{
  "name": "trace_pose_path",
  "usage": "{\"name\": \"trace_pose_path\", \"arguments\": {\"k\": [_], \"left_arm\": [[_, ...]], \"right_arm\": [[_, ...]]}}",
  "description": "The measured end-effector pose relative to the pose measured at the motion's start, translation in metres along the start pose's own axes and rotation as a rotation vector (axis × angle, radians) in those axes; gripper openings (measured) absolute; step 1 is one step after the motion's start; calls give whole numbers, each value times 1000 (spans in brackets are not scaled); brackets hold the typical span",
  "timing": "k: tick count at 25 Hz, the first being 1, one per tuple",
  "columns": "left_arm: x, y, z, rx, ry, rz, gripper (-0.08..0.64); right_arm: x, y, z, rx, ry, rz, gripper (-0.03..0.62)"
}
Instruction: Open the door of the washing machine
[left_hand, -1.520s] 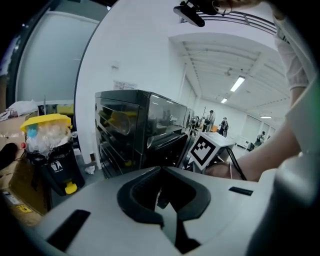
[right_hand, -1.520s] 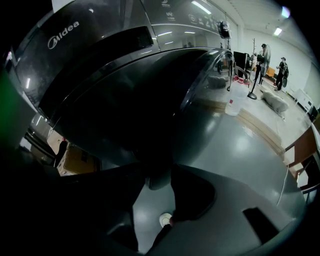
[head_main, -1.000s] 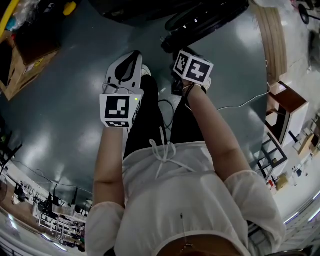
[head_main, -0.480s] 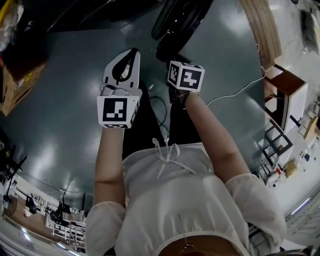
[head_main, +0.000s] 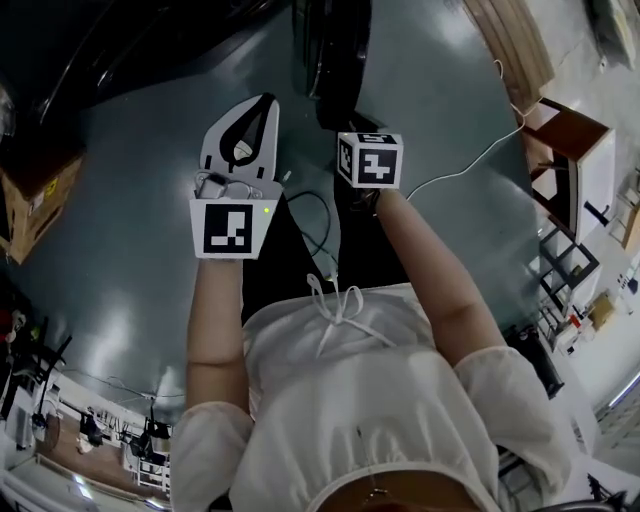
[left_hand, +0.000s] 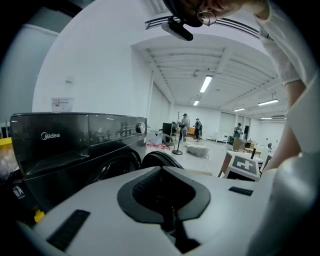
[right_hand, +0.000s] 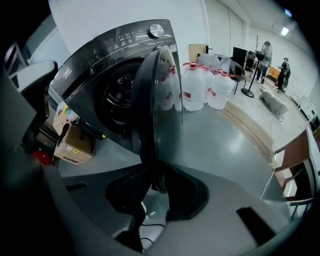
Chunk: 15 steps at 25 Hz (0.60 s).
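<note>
The dark washing machine (right_hand: 115, 75) stands with its round door (right_hand: 160, 100) swung open and seen edge-on, the drum (right_hand: 120, 100) exposed. In the head view the door (head_main: 335, 50) is a dark shape at the top. My right gripper (right_hand: 156, 175) points steeply down at the floor short of the door. Its jaws have just been closing, a narrow gap still shows, and nothing is between them. Its marker cube (head_main: 370, 160) hides its jaws from above. My left gripper (head_main: 268, 102) is shut and empty, facing the machine (left_hand: 75, 145).
Several large water jugs (right_hand: 200, 87) stand right of the machine, and a cardboard box (right_hand: 75, 142) lies at its left. A white cable (head_main: 470, 165) runs over the grey floor. A wooden platform (right_hand: 250, 125) and a cabinet (head_main: 575, 150) are at the right. People (left_hand: 185, 122) stand far off.
The door and floor have slid leftward across the head view as the person moved. Both grippers stayed in front of the body, the left a little higher.
</note>
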<state>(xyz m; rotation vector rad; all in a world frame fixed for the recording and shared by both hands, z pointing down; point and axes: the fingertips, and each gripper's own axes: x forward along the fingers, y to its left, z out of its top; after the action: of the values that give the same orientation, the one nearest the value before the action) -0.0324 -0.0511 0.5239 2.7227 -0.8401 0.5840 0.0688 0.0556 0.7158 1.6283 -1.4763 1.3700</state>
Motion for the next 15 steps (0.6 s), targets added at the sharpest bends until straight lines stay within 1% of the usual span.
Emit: {"name": "trace_pose_path", "arguments": {"k": [5, 8, 11, 15], "left_arm": [[31, -38, 14, 20, -5, -29, 23], [48, -60, 18, 17, -8, -43, 23], [66, -79, 18, 27, 8, -54, 23], [91, -103, 22, 41, 11, -52, 23]], "right_arm": [[-13, -52, 1, -33, -4, -4, 84], [-20, -83, 3, -73, -10, -11, 84], [-25, -112, 8, -111, -17, -10, 83], [-32, -151, 19, -166, -39, -13, 81]]}}
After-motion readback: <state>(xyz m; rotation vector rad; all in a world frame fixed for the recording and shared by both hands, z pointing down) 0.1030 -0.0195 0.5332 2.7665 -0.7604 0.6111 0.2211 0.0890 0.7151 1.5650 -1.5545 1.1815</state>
